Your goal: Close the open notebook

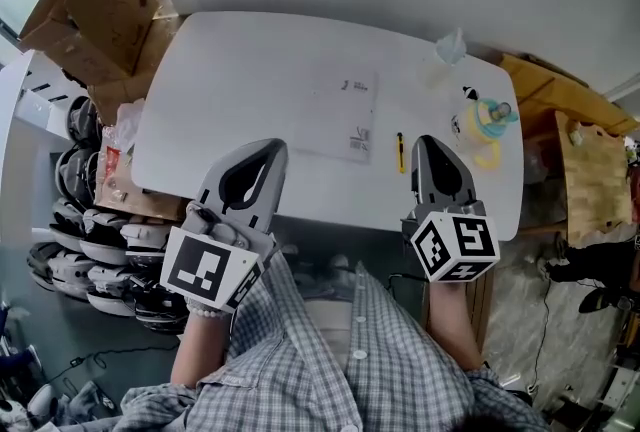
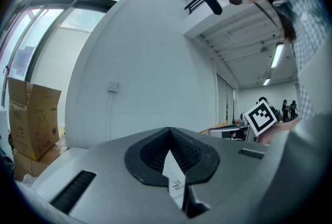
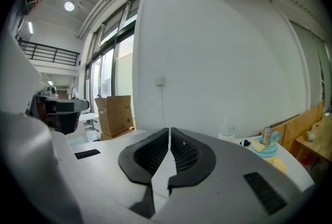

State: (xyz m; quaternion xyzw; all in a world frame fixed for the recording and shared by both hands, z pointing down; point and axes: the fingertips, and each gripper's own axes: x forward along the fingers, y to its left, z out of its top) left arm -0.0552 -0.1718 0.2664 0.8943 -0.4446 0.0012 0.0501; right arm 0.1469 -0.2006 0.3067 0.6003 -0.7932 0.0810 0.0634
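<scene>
A white notebook (image 1: 335, 110) lies flat on the white table (image 1: 230, 60), with small print at its far right and a barcode at its near right corner. Whether it is open or closed I cannot tell. My left gripper (image 1: 271, 149) is held over the table's near edge, just short of the notebook's near left side, with its jaws shut and empty. In the left gripper view a sliver of the notebook (image 2: 176, 182) with the barcode shows below the shut tips (image 2: 169, 131). My right gripper (image 1: 426, 141) (image 3: 169, 130) is also shut and empty, to the right of the notebook.
A yellow and black pen (image 1: 400, 152) lies between the notebook and the right gripper. A yellow and teal cup (image 1: 485, 125) and a clear plastic thing (image 1: 450, 48) stand at the table's right end. Cardboard boxes (image 1: 95, 5) and helmets (image 1: 85, 220) are beside the table's left.
</scene>
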